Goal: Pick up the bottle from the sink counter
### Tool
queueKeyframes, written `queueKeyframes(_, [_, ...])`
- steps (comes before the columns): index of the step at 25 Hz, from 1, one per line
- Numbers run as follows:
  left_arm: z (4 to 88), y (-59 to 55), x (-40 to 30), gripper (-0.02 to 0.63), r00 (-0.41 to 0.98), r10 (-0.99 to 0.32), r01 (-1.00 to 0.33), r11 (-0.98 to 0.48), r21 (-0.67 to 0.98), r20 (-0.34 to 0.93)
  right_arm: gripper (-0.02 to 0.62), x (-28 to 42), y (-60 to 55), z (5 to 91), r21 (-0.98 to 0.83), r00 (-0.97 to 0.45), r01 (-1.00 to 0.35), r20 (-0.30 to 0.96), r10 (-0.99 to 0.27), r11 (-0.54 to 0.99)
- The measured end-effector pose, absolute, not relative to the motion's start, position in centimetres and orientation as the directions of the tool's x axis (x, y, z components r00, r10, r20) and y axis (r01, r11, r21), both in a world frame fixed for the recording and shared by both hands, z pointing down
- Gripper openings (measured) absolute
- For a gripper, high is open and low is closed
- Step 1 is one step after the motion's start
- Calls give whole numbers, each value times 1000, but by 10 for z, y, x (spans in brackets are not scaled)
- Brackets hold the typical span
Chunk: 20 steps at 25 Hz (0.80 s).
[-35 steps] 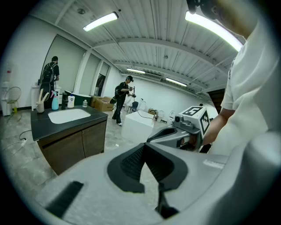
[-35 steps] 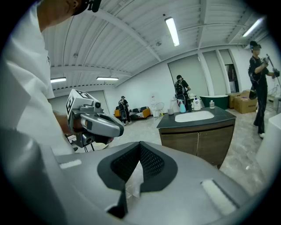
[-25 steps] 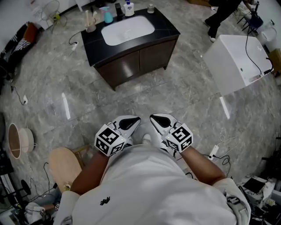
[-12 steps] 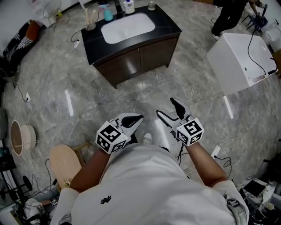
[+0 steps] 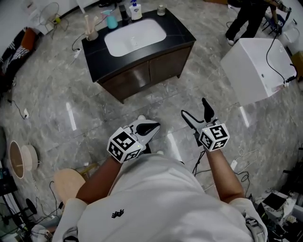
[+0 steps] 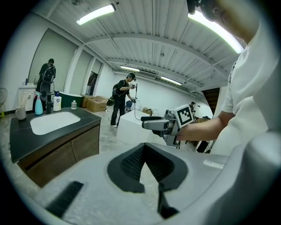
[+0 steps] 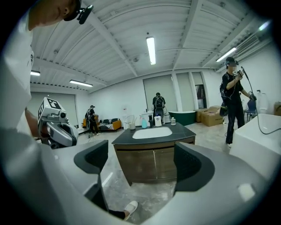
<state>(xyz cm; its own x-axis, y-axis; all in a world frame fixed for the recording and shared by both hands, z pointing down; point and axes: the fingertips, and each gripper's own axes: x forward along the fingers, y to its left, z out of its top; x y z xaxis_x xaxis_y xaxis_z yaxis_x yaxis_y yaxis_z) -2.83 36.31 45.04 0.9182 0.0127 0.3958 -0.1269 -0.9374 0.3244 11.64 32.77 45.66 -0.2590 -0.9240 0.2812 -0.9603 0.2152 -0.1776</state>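
The black sink counter (image 5: 177, 34) with its white basin stands far ahead of me on the floor. Along its back edge are a teal bottle (image 5: 111, 21), a white bottle (image 5: 136, 10), a dark bottle (image 5: 124, 12) and a small jar (image 5: 161, 9). My left gripper (image 5: 150, 126) is shut and empty, held in front of my body. My right gripper (image 5: 195, 109) is beside it, its jaws opening wide with nothing between them. In the right gripper view (image 7: 140, 162) the counter (image 7: 153, 136) shows between the jaws, with the teal bottle (image 7: 144, 123) and white bottle (image 7: 158, 121) on it.
A white box-shaped unit (image 5: 258, 64) with a cable stands to the right. A person (image 5: 242, 16) stands beyond it. Cables lie on the marble floor. A round wooden stool (image 5: 70, 178) is behind me on the left, and a cup of brushes (image 5: 90, 32) is on the counter's left corner.
The right gripper's jaws have gone from shut to wide open, and it has moved forward and to the right. The left gripper stays shut. The counter has shifted slightly left.
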Motion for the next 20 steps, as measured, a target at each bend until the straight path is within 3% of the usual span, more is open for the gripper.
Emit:
queueKeyframes(7, [440,267,-14,5,925,72,-52,-949,311,373,466,121,242,451,-73,-193,-981,320,-927,179])
queueKeyframes(20, [438,109,-23,5,926,99,-15,-954,300,364,460,127,69,443,-46,-158,-987,337,-928,152])
